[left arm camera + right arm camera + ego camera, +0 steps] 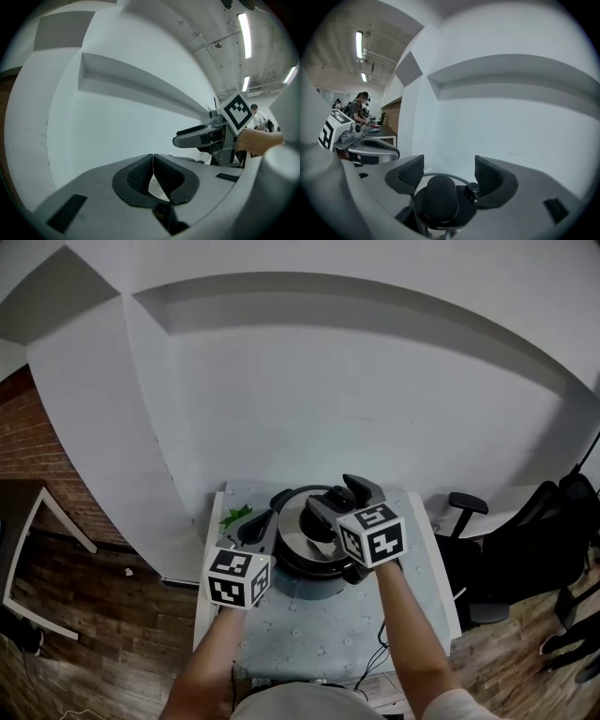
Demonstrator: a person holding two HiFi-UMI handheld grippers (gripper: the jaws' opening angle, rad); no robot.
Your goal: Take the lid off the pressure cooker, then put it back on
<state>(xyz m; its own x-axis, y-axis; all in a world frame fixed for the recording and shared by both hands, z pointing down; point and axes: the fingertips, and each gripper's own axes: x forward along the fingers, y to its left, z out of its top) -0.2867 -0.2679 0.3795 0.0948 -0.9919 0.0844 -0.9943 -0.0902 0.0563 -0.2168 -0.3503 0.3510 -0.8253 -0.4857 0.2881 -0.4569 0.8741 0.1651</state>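
A white wall [328, 381] with a shallow recess stands behind a small cloth-covered worktop [319, 634]. The cooker [314, 570] sits on it with the lid [298, 529] apparently seated.

The main risk is a poor grip. The right gripper [449, 171] has its jaws spread wide, and the lid's black knob [440, 197] sits low between them, nearer the gripper's body than the pad tips. If they close from here they may catch only the knob's rounded top and slide off. The small valve [473, 188] lies just inside the right-hand jaw, so closing could also pinch it. If the lid is locked, a straight pull would drag the whole cooker across the cloth, because nothing holds the pot down. The left gripper [153, 171] has its jaws clenched pad to pad on nothing, with only wall showing beyond them. In the head view it sits just beside the cooker's left side and is not gripping it.

Relative to the right jaws, the lid lies directly below, with the knob centred in the gap and touching neither pad. Relative to the left jaws, the lid is off to the right and lower, outside that gripper's own view.
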